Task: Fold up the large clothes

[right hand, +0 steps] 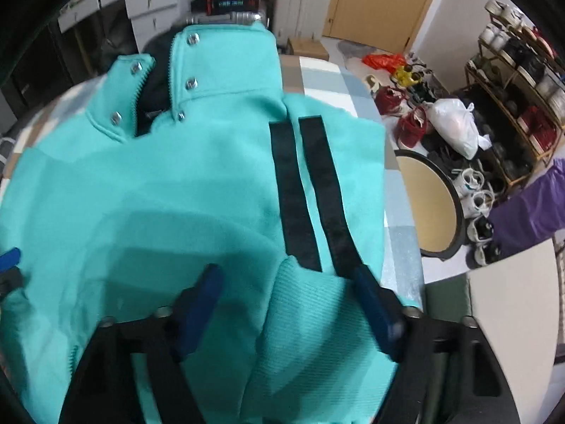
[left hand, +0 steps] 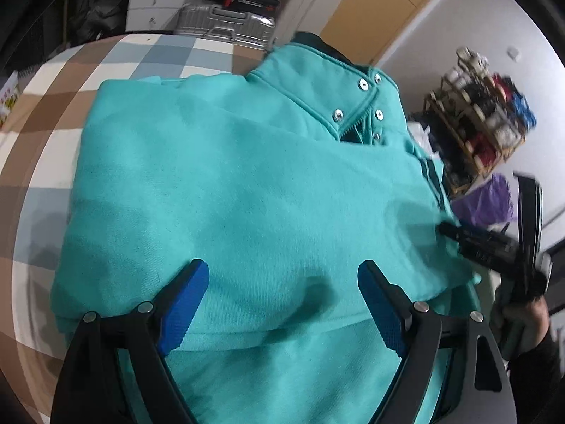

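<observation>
A teal jacket (left hand: 229, 183) with snap buttons at its collar (left hand: 339, 106) lies folded on a checked cloth-covered table (left hand: 53, 113). My left gripper (left hand: 282, 282) is open just above the jacket's near folded edge, blue pads spread wide. In the right wrist view the same jacket (right hand: 176, 183) shows two black stripes (right hand: 307, 190) on a sleeve and a ribbed cuff (right hand: 310, 311). My right gripper (right hand: 289, 289) is open over that cuff, holding nothing. The right gripper also shows in the left wrist view (left hand: 494, 240) at the jacket's right edge, blurred.
A silver suitcase (left hand: 226, 28) and white drawers (left hand: 155, 0) stand behind the table. A shoe rack (right hand: 522, 106), shoes, a white bag (right hand: 455, 123) and a round stool (right hand: 430, 198) are on the floor at right. A purple garment (right hand: 529, 208) hangs at right.
</observation>
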`<action>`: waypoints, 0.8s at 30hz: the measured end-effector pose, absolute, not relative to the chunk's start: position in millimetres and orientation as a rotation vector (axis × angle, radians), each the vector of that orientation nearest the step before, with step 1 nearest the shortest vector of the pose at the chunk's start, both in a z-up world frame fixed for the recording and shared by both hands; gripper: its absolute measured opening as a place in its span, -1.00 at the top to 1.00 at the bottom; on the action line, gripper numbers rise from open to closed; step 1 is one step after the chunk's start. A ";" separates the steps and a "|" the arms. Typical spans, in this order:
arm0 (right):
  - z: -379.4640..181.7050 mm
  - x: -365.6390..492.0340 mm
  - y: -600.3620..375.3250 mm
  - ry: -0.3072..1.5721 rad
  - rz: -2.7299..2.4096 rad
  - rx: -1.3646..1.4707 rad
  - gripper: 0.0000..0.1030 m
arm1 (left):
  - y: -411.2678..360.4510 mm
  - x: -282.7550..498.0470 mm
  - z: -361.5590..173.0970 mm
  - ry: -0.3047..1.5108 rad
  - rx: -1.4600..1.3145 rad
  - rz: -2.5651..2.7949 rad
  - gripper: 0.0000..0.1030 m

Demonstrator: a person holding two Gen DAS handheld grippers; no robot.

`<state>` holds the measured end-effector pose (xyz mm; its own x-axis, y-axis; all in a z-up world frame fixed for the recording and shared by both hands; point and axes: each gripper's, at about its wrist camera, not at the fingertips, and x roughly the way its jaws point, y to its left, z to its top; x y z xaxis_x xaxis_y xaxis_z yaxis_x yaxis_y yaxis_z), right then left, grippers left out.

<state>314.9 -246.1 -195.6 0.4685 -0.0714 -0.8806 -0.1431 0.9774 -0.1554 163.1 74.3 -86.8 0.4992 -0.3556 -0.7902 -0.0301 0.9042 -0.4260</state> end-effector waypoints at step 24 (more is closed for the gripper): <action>-199.4 341.6 -238.3 1.046 0.073 -0.311 -0.53 | 57.5 175.4 -72.3 0.903 -0.354 -0.216 -0.56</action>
